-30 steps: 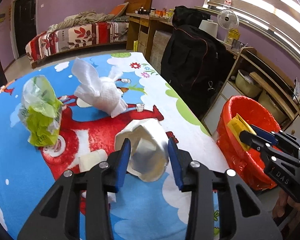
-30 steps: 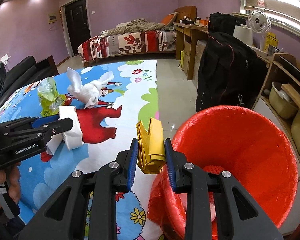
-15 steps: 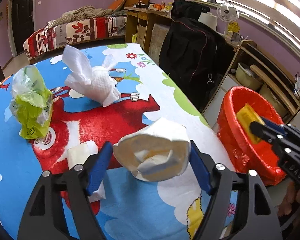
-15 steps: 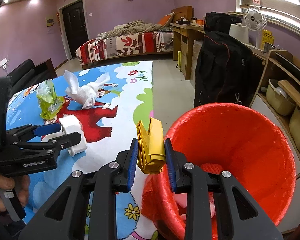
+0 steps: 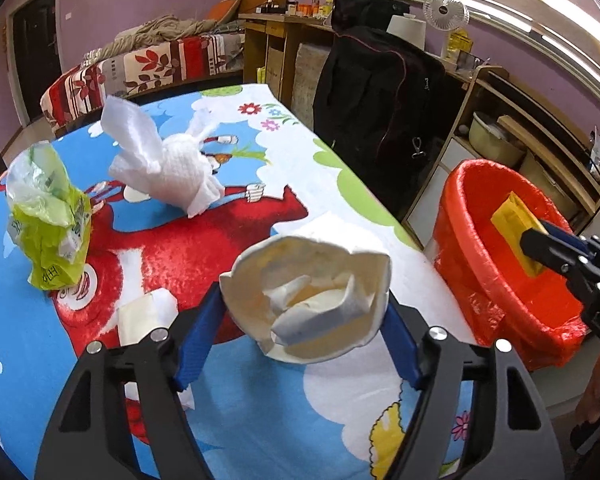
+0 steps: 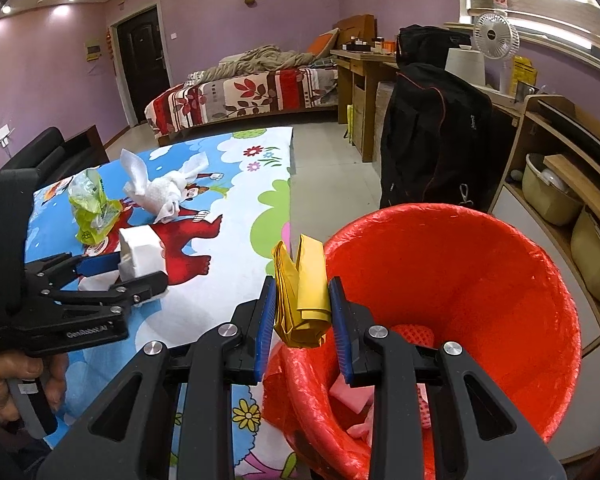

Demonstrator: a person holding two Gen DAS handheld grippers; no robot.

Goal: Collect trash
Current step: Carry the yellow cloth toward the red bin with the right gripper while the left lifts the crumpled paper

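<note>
A crumpled white paper wad [image 5: 312, 280] lies on the cartoon tablecloth [image 5: 260, 420] between the jaws of my left gripper [image 5: 302, 300]. The jaws are closing and the blue pads stand at its sides without squeezing it. In the right wrist view the left gripper [image 6: 140, 272] shows at the left with the same paper wad [image 6: 140, 244]. My right gripper [image 6: 302, 284] is shut on a folded yellow paper [image 6: 300, 296] just above the near rim of the red bin [image 6: 480, 264]. From the left wrist view the right gripper [image 5: 540, 236] holds the yellow paper [image 5: 516, 224] over the red bin [image 5: 472, 208].
A white tissue bundle [image 5: 168, 168], a green plastic bag [image 5: 48, 220] and a small white scrap [image 5: 146, 312] lie farther back on the table. A black bag [image 5: 380, 100] hangs beyond the table's right edge. Wooden shelves [image 6: 560, 160] stand behind the bin, which holds pink scraps.
My left jaws have spread wide and moved forward around the white paper wad, which lay just past the fingertips before. The right gripper has stayed put with the yellow paper.
</note>
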